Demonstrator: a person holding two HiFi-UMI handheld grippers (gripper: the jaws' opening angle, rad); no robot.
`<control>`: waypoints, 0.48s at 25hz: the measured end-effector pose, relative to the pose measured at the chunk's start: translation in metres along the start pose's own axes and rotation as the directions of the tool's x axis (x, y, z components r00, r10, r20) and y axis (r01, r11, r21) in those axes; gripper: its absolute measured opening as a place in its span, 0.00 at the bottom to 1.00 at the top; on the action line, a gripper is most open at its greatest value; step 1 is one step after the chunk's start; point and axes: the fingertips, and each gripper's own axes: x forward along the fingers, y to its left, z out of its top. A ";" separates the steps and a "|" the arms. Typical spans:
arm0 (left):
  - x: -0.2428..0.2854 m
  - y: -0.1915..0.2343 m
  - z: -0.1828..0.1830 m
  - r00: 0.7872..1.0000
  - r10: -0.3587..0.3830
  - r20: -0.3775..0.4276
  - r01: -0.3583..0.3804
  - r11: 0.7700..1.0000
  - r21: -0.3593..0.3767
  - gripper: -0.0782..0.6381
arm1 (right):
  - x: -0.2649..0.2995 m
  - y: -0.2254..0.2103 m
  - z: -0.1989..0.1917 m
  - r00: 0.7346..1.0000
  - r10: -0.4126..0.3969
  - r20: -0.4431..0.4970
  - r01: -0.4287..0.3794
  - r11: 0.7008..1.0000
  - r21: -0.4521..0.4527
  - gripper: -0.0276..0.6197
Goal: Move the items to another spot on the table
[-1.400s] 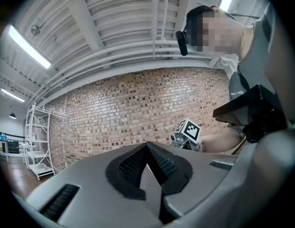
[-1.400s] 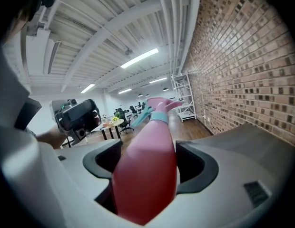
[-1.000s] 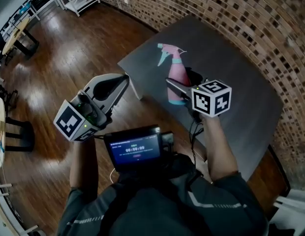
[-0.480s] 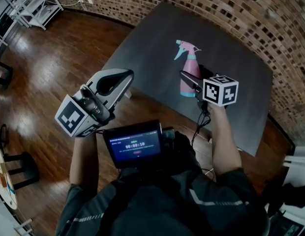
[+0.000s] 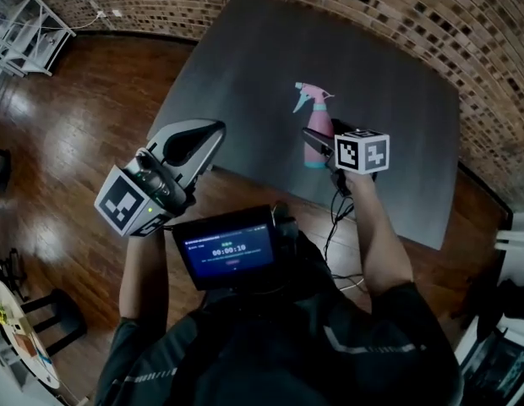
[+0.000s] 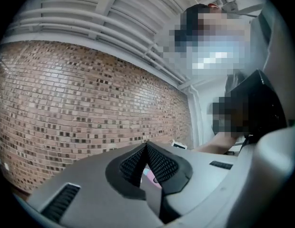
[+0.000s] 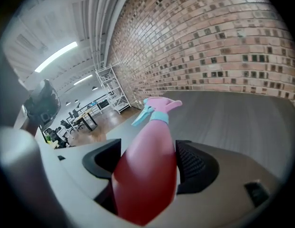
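**Asker:** What does the head view show?

**Me:** A dark grey counter (image 5: 397, 74) set against a brick wall (image 5: 465, 24). My right gripper (image 5: 319, 142) reaches over its near part and clasps a pink spray bottle (image 5: 315, 129); the bottle stands upright, teal nozzle pointing left. I cannot tell whether its base rests on the counter or hangs just above it. My left gripper (image 5: 213, 132) hovers over the wooden floor (image 5: 84, 100), off the counter's near-left edge.

**Asker:** And the left gripper view?

**Me:** My left fingers (image 6: 162, 167) are pressed together at the tips; nothing is pinched between them; only brick shows beyond.

**Asker:** The right gripper view?

**Me:** My right fingers (image 7: 192, 163) pinch the bottle's pink body low down, below the teal collar; the nozzle stands above them; bare counter stretches ahead.

**Asker:** How should the move be done well?

**Me:** My judgement: the grip sits low, so the top may sway; carry it slowly and upright; lift it clear rather than drag it; choose a bare patch away from the edge; set the base flat before spreading the fingers; keep the left gripper out of the path.
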 end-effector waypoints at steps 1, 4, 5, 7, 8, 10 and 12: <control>0.013 0.003 -0.006 1.000 -0.009 -0.007 0.009 1.000 -0.008 0.10 | 0.005 -0.009 -0.001 1.000 0.007 -0.009 -0.007 1.000 0.012 0.61; 0.049 0.013 -0.026 0.999 -0.027 -0.021 0.026 0.999 -0.036 0.10 | 0.021 -0.039 -0.005 0.999 0.004 -0.045 -0.002 0.999 0.035 0.61; 0.055 0.014 -0.032 0.999 -0.035 -0.025 0.033 0.998 -0.046 0.10 | 0.026 -0.045 -0.010 0.998 -0.001 -0.059 0.004 0.999 0.043 0.61; 0.058 0.011 -0.040 0.998 -0.049 -0.033 0.047 0.996 -0.072 0.10 | 0.033 -0.047 -0.022 0.996 -0.007 -0.088 0.013 0.998 0.062 0.61; 0.058 0.009 -0.042 0.998 -0.055 -0.036 0.052 0.995 -0.085 0.10 | 0.036 -0.046 -0.029 0.995 -0.008 -0.100 0.015 0.997 0.073 0.61; 0.061 0.006 -0.049 0.997 -0.070 -0.040 0.065 0.993 -0.102 0.10 | 0.042 -0.047 -0.039 0.993 -0.008 -0.121 0.019 0.996 0.091 0.61; 0.066 0.004 -0.059 0.995 -0.089 -0.050 0.083 0.990 -0.113 0.10 | 0.050 -0.051 -0.049 0.989 -0.011 -0.146 0.026 0.995 0.099 0.61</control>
